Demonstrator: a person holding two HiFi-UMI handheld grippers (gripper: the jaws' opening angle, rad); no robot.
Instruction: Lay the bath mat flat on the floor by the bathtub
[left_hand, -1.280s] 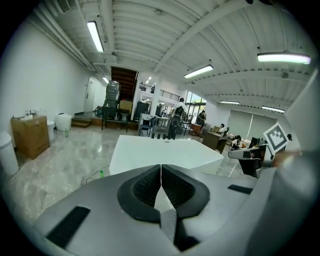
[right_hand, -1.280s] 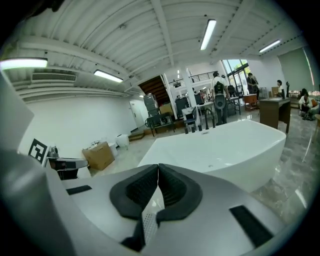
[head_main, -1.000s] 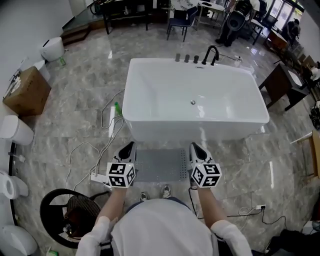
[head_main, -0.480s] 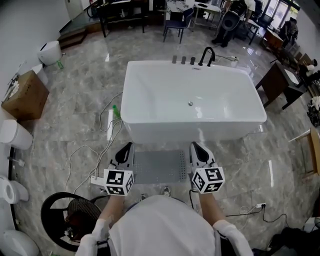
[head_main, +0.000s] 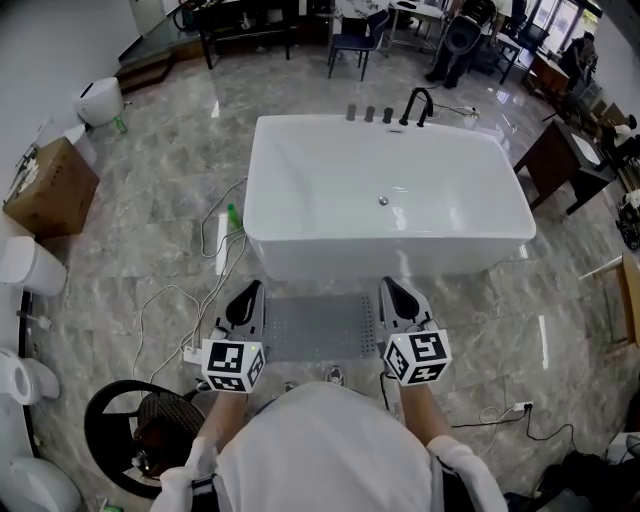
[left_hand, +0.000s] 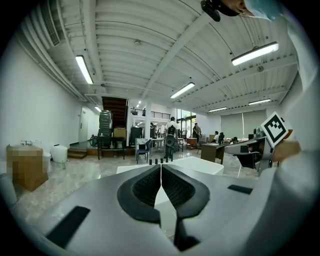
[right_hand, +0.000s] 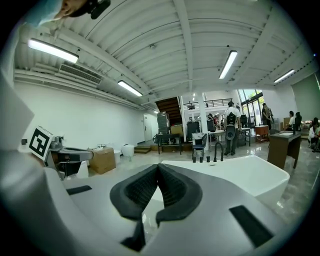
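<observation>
A person stands at the near side of a white bathtub (head_main: 300, 245), both forearms pushed forward and held about parallel, sleeves white. The left tool (head_main: 256, 288) and the right tool (head_main: 386, 285) point away from the body toward the tub wall. Each carries its marker cube at the rear, nearest the wrist. Both gripper views look out level across the room, over the tub rim. The pads of each tool are pressed together with nothing between them.

The grey bath mat (head_main: 318, 328) lies flat on the marble floor (head_main: 150, 230) just in front of the tub. Its long axis runs left to right, parallel to the tub's near wall, and its far edge is close against that wall. The two tools hover over its short ends, one at each. The person's shoes (head_main: 335, 377) are at the mat's near edge.

A black faucet (head_main: 420, 105) rises at the tub's far rim. White cables (head_main: 215, 260) trail over the floor to the left, and a cardboard box (head_main: 50, 185) sits well apart near the wall.
</observation>
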